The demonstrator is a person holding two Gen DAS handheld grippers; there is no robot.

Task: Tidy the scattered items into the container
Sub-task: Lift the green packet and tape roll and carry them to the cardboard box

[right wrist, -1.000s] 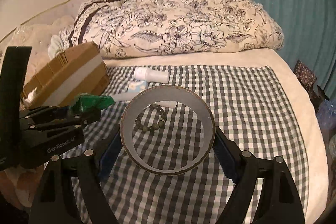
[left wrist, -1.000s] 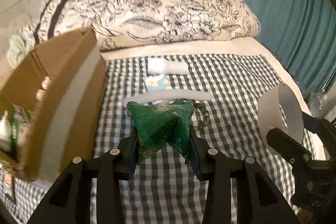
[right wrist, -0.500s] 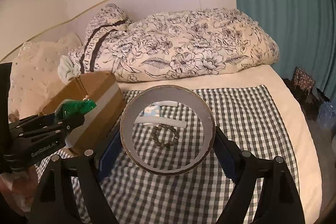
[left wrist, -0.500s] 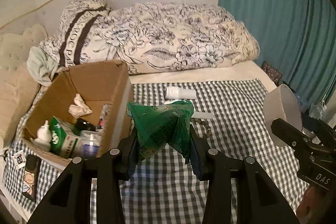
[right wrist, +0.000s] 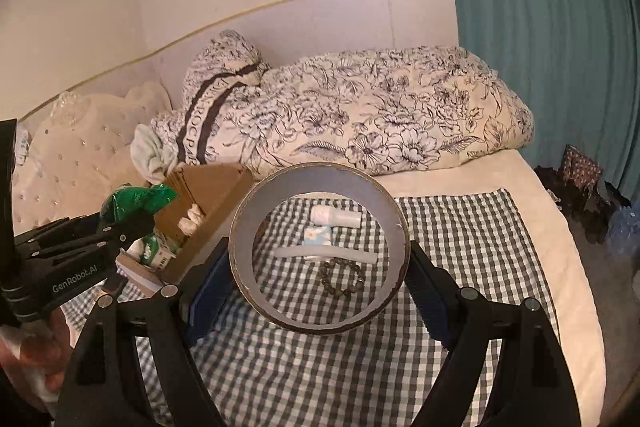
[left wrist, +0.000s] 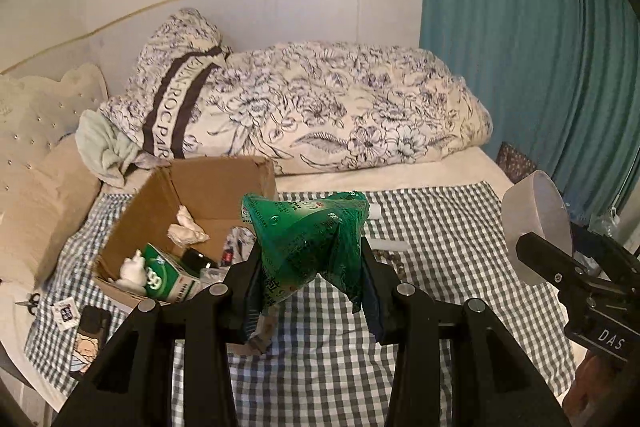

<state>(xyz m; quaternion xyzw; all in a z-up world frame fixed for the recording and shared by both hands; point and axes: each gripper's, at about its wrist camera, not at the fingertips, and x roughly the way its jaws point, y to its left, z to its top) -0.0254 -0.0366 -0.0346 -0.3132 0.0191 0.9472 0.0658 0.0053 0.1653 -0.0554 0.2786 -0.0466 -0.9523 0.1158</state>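
My left gripper (left wrist: 308, 267) is shut on a crumpled green packet (left wrist: 308, 239), held in the air to the right of the open cardboard box (left wrist: 224, 183). My right gripper (right wrist: 318, 273) is shut on a wide tape roll (right wrist: 320, 323), its pads pressing the roll's two sides. Through the ring I see a white bottle (right wrist: 336, 215), a small blue-and-white pack (right wrist: 318, 237), a white strip (right wrist: 324, 254) and a bead bracelet (right wrist: 342, 277) lying on the checked cloth (right wrist: 460, 239). The box holds a green carton (left wrist: 168, 277), crumpled tissue (left wrist: 186, 229) and other small things.
A rolled floral duvet (left wrist: 340, 111) lies along the far side of the bed, with pillows at the left. A teal curtain (left wrist: 540, 47) hangs on the right. Small scissors (left wrist: 28, 301), a tag and a dark card lie left of the box.
Both grippers have risen and drawn back, keeping their holds. The box's inside has come into view in the left wrist view, and the loose items now show through the tape ring.
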